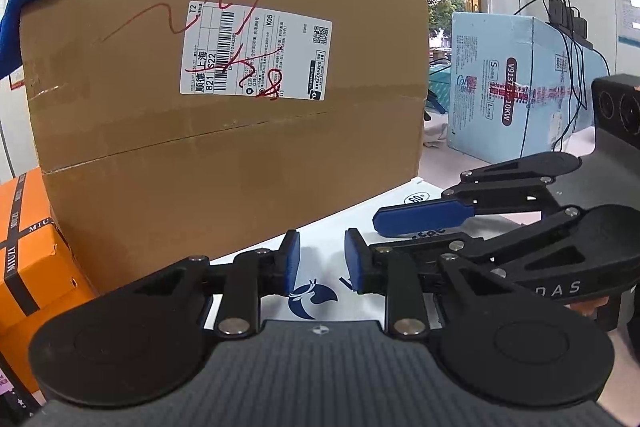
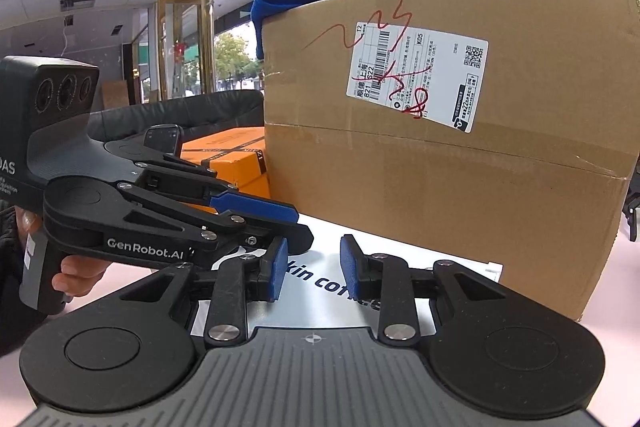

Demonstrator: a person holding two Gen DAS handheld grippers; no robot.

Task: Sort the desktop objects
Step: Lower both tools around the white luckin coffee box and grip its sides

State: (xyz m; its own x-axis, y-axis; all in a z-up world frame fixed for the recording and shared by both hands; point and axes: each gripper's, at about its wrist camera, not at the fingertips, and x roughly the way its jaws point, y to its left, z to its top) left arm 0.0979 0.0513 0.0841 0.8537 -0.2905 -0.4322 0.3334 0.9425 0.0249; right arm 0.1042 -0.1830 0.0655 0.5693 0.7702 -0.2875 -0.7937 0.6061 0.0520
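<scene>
Left gripper (image 1: 322, 261): parted, holding nothing.
Right gripper (image 2: 314, 267): parted, holding nothing.
White coffee bag (image 2: 316, 301): flat under both.
Cardboard box (image 1: 224, 131): just behind.

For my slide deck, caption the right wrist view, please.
Both open claws, right and left, hover over a white coffee bag before a cardboard box.

A large cardboard box (image 1: 224, 115) blocks the way at 12 o'clock, standing on the far edge of the white Luckin coffee bag (image 2: 320, 291). An orange box (image 1: 32, 251) closes off 9 o'clock. Bare tabletop (image 1: 452, 163) lies open toward 2 o'clock, before the light-blue carton (image 1: 516, 91).
</scene>
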